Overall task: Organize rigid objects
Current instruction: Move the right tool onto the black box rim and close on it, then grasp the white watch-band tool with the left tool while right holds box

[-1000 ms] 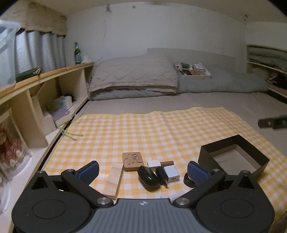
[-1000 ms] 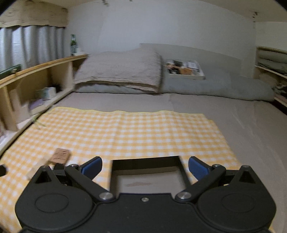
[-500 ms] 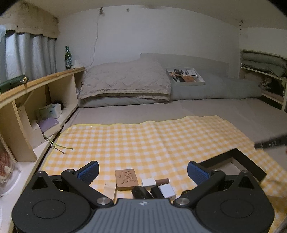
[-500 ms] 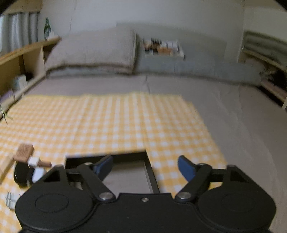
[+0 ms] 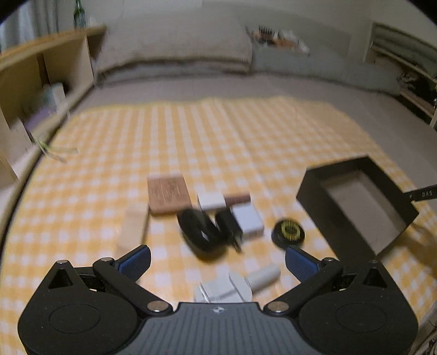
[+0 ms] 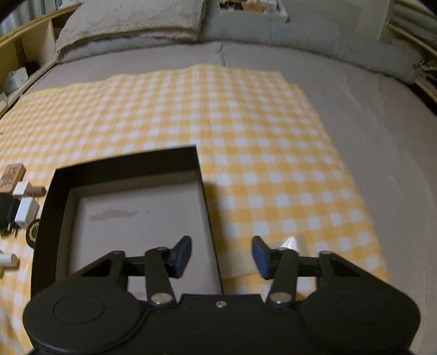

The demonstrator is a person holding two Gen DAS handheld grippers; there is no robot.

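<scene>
A cluster of small objects lies on the yellow checked cloth (image 5: 218, 142): a carved wooden tile (image 5: 168, 195), a pale wood block (image 5: 132, 228), a black case (image 5: 199, 232), a white charger (image 5: 248, 219), a black disc (image 5: 289, 232) and a white plug piece (image 5: 240, 281). My left gripper (image 5: 217, 260) is open above them, empty. An empty black box (image 6: 131, 213) stands to their right (image 5: 355, 202). My right gripper (image 6: 221, 256) is open and straddles the box's right wall, one finger inside, one outside.
Grey pillows (image 6: 131, 24) and a tray of items (image 6: 251, 6) lie at the far end of the bed. Wooden shelves (image 5: 41, 71) run along the left. A crumpled white scrap (image 6: 292, 241) sits by my right fingertip.
Both grippers have tilted down and dropped toward the cloth. My right gripper has narrowed and moved over the box's right wall. My left gripper has come in over the small objects.
</scene>
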